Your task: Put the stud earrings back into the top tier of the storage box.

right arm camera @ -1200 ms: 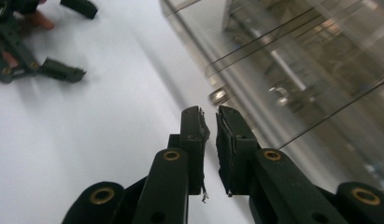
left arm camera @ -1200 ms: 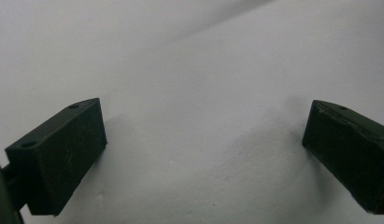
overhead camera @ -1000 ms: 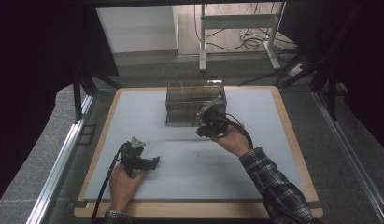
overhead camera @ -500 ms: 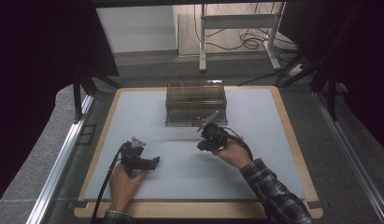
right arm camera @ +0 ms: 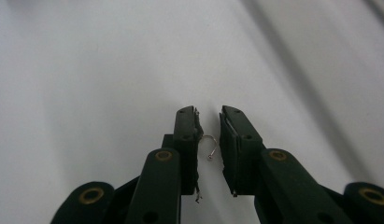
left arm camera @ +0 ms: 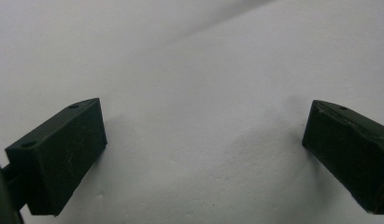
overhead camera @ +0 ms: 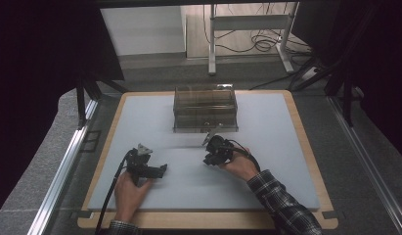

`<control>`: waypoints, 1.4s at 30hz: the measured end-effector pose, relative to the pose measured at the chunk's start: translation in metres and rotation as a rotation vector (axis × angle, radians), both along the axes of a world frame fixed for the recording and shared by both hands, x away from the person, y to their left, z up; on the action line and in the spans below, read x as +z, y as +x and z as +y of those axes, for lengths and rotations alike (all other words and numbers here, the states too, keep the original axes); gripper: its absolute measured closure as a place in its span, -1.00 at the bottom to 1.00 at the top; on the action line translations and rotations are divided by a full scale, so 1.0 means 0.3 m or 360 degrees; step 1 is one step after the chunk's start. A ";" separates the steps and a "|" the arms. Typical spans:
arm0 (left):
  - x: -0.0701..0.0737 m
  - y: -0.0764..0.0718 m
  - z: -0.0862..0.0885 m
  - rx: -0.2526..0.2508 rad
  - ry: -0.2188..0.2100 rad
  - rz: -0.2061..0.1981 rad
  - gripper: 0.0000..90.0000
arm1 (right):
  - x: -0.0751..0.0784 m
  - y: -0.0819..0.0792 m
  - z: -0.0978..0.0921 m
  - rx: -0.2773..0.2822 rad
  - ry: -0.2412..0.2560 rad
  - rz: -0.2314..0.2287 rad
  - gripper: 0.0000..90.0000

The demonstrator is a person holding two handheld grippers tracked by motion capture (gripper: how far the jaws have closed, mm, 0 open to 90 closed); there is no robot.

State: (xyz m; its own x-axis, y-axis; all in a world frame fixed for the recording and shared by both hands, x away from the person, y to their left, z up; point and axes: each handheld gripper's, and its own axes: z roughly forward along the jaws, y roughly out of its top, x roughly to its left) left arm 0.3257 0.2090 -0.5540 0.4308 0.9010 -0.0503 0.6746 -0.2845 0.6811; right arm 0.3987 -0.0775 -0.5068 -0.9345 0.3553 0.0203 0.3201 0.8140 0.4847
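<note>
A tiny silver wire hook (right arm camera: 209, 147) sits in the narrow gap of my right gripper (right arm camera: 209, 122). It touches the left pad (right arm camera: 193, 140) and stays clear of the other pad. The jaws stand only slightly apart, low over the white mat (overhead camera: 272, 132). In the high view the right gripper (overhead camera: 211, 157) is just in front of a clear smoky plastic box (overhead camera: 205, 108). My left gripper (overhead camera: 161, 171) rests at the mat's front left; in its own view the left gripper (left arm camera: 203, 154) is wide open over bare mat with nothing between the jaws.
The mat lies on a wooden board (overhead camera: 306, 147) with dark carpeted table around it. A metal rail (overhead camera: 61, 171) runs along the left side. Desk legs and cables (overhead camera: 257, 39) stand far behind the table.
My right gripper has drawn back from the box's front edge toward the person and dropped to the mat. The left gripper has stayed put.
</note>
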 end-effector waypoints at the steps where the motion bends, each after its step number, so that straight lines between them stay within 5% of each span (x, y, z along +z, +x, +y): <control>1: 0.000 0.000 0.000 0.0000 0.0000 0.0000 -1.00 | 0.000 0.000 0.000 0.0000 0.0000 0.0000 0.66; 14: 0.000 0.000 0.000 0.0000 0.0000 0.0000 -1.00 | -0.010 0.003 0.021 0.0003 -0.0069 -0.0022 0.86; 25: 0.000 0.000 0.000 0.0000 0.0000 0.0000 -1.00 | 0.003 0.017 0.012 -0.0025 0.0002 0.0050 0.96; 42: 0.000 0.000 0.000 -0.0001 0.0001 0.0001 -1.00 | 0.037 0.020 0.014 -0.0016 -0.0022 0.0010 0.96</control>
State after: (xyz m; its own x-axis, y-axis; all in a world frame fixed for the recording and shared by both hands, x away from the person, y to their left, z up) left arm 0.3257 0.2091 -0.5539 0.4313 0.9008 -0.0501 0.6748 -0.2853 0.6806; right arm 0.4046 -0.0732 -0.4956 -0.9308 0.3650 0.0212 0.3313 0.8173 0.4715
